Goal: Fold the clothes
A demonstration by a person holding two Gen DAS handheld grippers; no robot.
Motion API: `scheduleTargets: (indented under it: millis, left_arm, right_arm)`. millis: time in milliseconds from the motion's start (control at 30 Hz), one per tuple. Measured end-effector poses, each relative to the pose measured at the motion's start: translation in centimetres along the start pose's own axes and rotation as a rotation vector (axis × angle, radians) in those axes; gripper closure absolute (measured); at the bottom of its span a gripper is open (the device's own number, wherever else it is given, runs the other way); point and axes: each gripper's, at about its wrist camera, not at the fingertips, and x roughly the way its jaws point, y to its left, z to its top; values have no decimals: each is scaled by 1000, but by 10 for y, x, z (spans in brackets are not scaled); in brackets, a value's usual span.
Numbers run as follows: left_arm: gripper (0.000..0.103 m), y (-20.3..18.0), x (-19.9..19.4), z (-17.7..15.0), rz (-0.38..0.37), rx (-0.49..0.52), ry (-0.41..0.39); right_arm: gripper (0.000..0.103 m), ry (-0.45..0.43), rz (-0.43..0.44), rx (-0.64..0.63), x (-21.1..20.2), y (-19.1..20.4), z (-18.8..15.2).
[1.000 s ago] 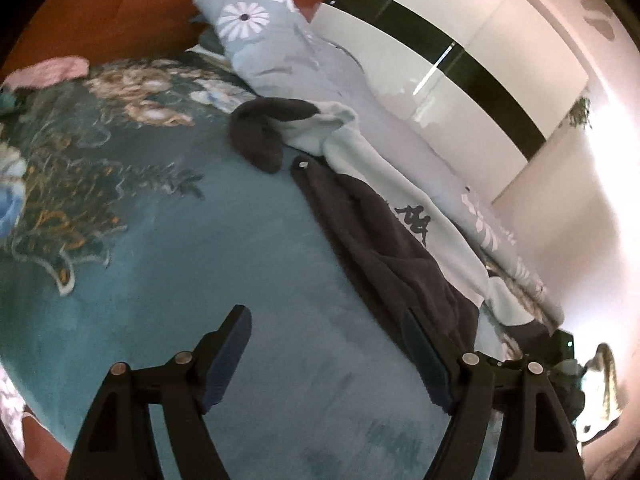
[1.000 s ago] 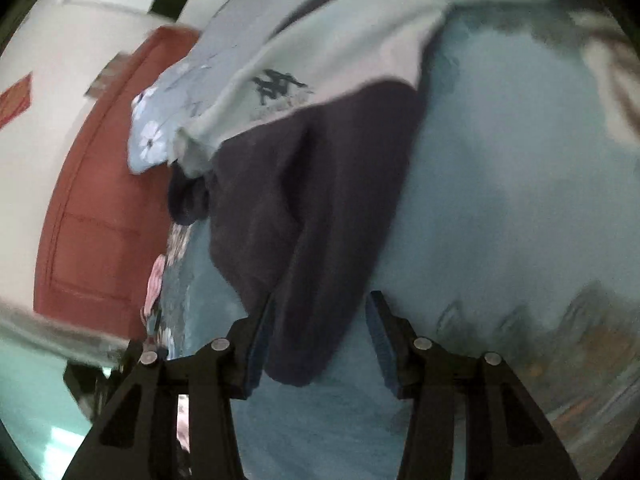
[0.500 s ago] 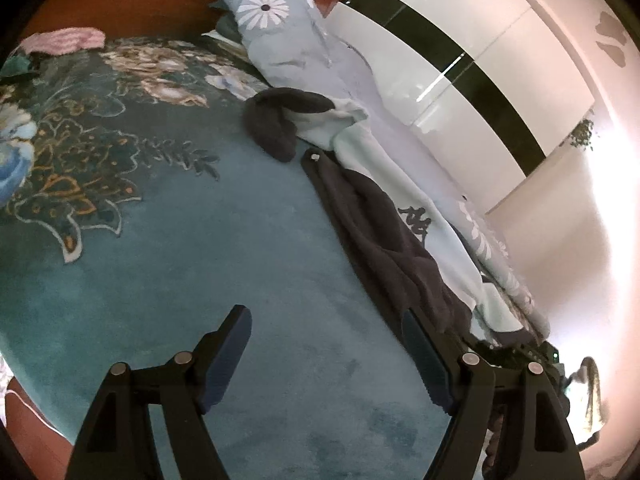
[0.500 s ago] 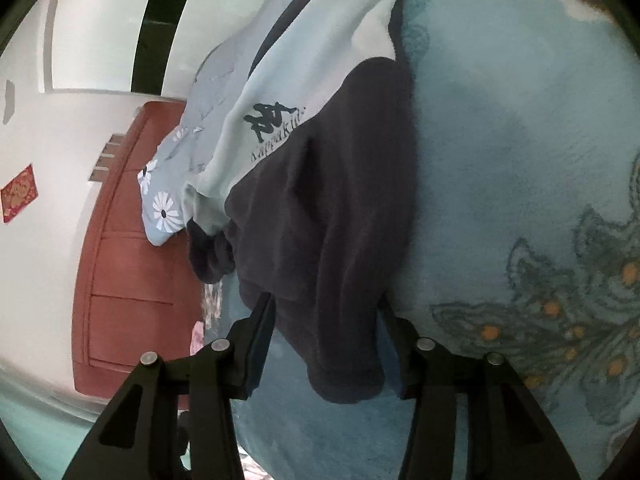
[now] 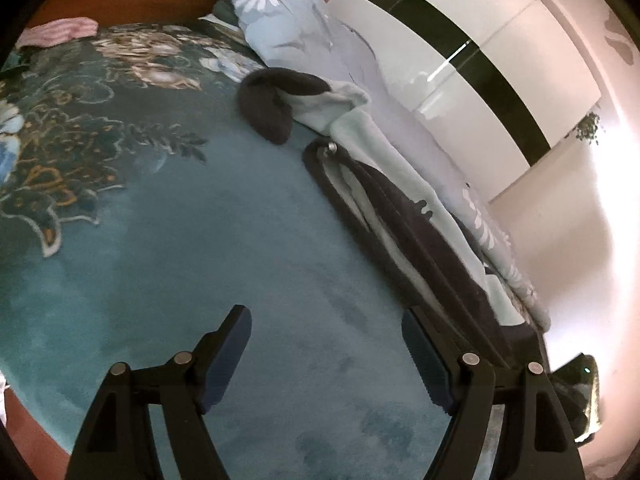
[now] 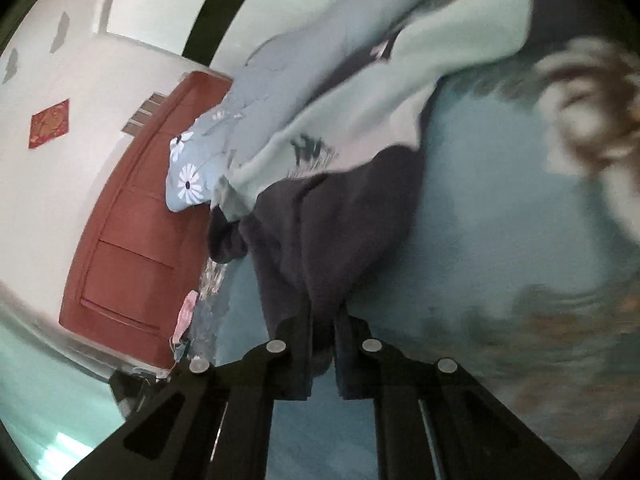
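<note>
A dark grey and pale mint jacket (image 5: 404, 216) with a dark logo lies stretched along the far side of a teal floral blanket (image 5: 168, 240); one dark sleeve (image 5: 272, 104) curls at its top. My left gripper (image 5: 326, 344) is open and empty over bare blanket, left of the jacket's dark edge. In the right wrist view my right gripper (image 6: 322, 344) is shut on the jacket's dark grey hem (image 6: 332, 240), which is pulled up off the blanket toward the camera. That view is motion blurred.
A pale blue quilt with white daisies (image 5: 304, 32) lies behind the jacket. A pink cloth (image 5: 60, 32) sits at the blanket's far corner. A red-brown headboard (image 6: 132, 240) and a white and black wardrobe (image 5: 460, 52) stand behind the bed.
My right gripper closed on the jacket's dark hem and lifted it. My left gripper stayed open and shifted slightly away from the jacket.
</note>
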Motion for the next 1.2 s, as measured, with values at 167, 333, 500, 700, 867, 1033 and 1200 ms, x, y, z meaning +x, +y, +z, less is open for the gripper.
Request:
scheduleTargets:
  millis: [167, 333, 500, 700, 867, 1033, 1200]
  left_arm:
    - [22, -18, 36, 20, -8, 72, 64]
    - [22, -28, 88, 69, 38, 163, 104]
    - [22, -24, 134, 119, 22, 195, 115]
    - [22, -18, 180, 140, 3, 230, 191]
    - [34, -15, 187, 144, -43, 234, 180]
    - [78, -13, 185, 144, -13, 223, 170]
    - [81, -16, 146, 136, 5, 162, 107]
  right_arm:
    - [95, -18, -59, -11, -35, -27, 1]
    - [95, 27, -65, -4, -27, -35, 1]
    - [95, 46, -97, -54, -26, -27, 10]
    - [93, 58, -139, -75, -26, -27, 14]
    - [92, 44, -175, -66, -17, -33, 13]
    - [92, 43, -163, -25, -13, -41, 12]
    - [92, 37, -124, 6, -19, -41, 13]
